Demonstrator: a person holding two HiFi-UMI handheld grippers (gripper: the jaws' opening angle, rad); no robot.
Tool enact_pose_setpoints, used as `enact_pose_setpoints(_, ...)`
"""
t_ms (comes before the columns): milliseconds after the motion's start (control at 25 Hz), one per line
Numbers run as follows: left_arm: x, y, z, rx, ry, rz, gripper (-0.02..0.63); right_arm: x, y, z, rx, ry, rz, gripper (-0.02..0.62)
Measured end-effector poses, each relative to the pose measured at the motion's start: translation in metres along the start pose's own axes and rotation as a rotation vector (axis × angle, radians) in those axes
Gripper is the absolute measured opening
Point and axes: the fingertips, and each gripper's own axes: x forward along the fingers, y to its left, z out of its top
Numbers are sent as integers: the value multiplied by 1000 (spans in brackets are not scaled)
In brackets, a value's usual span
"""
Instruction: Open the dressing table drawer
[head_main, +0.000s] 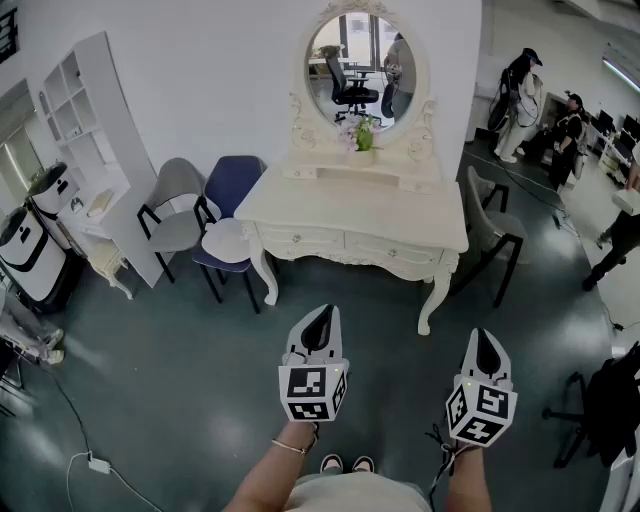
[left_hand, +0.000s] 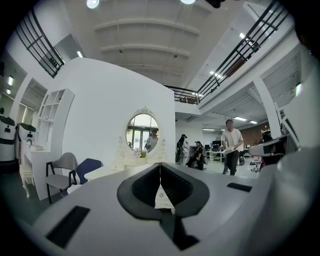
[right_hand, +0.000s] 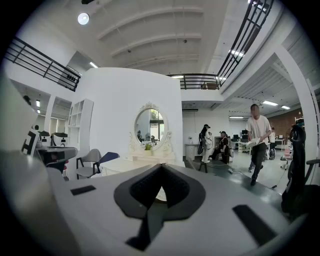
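The left tool (head_main: 322, 312) and the right tool (head_main: 487, 335) sit at 6 o'clock, each with its jaws pressed together on nothing, pointing toward 12 o'clock. Well beyond them stands the cream counter (head_main: 400, 215), both its drawers (head_main: 300, 238) closed. An oval mirror (head_main: 365, 65) rises behind it, and a blue chair (head_main: 232, 180) stands at 10 o'clock.

A home bedroom corner is staged inside a large open hall: a cream dressing table (head_main: 355, 212) with an oval mirror (head_main: 365, 68) is set at 12 o'clock against a free-standing white wall (head_main: 200, 80). A railed mezzanine (right_hand: 200, 79) is seen overhead, and people (head_main: 520, 100) are gathered at 2 o'clock.
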Motion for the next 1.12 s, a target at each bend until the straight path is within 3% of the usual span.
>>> enact_pose_setpoints(360,-7,-2,-2,5,9,-4,18,-4,3,-5,46,14,21,7)
enact_pose_setpoints(1120,-13,3,-10,-13,32,-21,21,-22,5,-14,39,41,-27,7)
